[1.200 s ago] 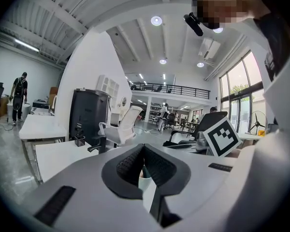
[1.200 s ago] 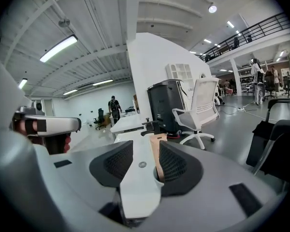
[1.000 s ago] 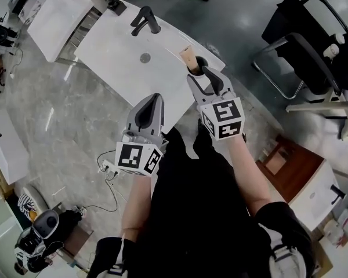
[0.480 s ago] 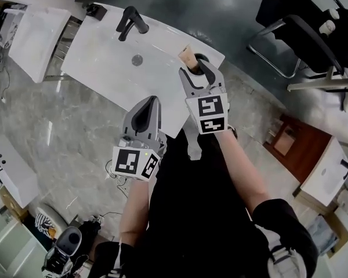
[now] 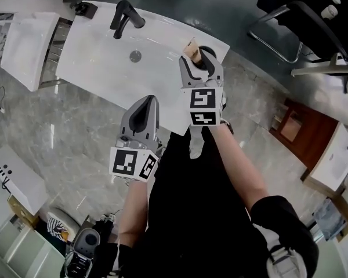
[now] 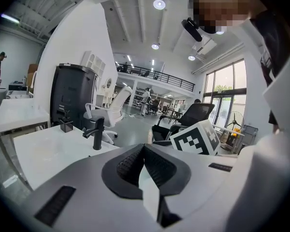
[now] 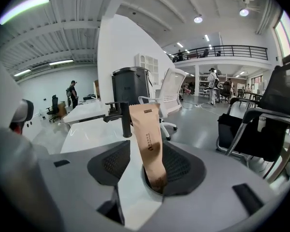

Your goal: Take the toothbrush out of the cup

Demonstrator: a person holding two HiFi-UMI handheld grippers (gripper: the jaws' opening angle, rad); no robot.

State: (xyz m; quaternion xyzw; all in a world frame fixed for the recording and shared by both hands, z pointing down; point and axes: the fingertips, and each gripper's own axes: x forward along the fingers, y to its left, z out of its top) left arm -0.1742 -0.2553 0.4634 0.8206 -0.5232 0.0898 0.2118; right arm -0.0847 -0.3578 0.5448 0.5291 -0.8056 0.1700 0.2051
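So the biggest thing here is the grey marble floor (image 5: pixel 40 138), and on it sits the white bench (image 5: pixel 98 68) with a shallow basin moulded into the top, seen from steeply above. Next down in size are the two handheld grippers. The left gripper (image 5: pixel 149 99) hangs over the near edge of the bench, well apart from the cup, and its fingers are clenched tip to tip with nothing in them – the left gripper view shows the dark ribbed pads meeting in a point. The right gripper (image 5: pixel 200 62) is up at the right end of the bench, angled downward. Its fingers have just swung out wide and eased back in a touch, and they're released, standing one on each side of the toothbrush without the pads pressing on it. The black faucet (image 5: pixel 123 17) stands at the far side of the basin. The cup (image 5: pixel 205 52) is a dark little thing near the right corner of the bench, right between the right gripper's fingers. The toothbrush (image 7: pixel 147 139) is in a brown paper sleeve with small print on it – it's still standing in the cup, leaning a bit to the left in the right gripper view. Smallest is the round drain (image 5: pixel 136 55) in the middle of the basin
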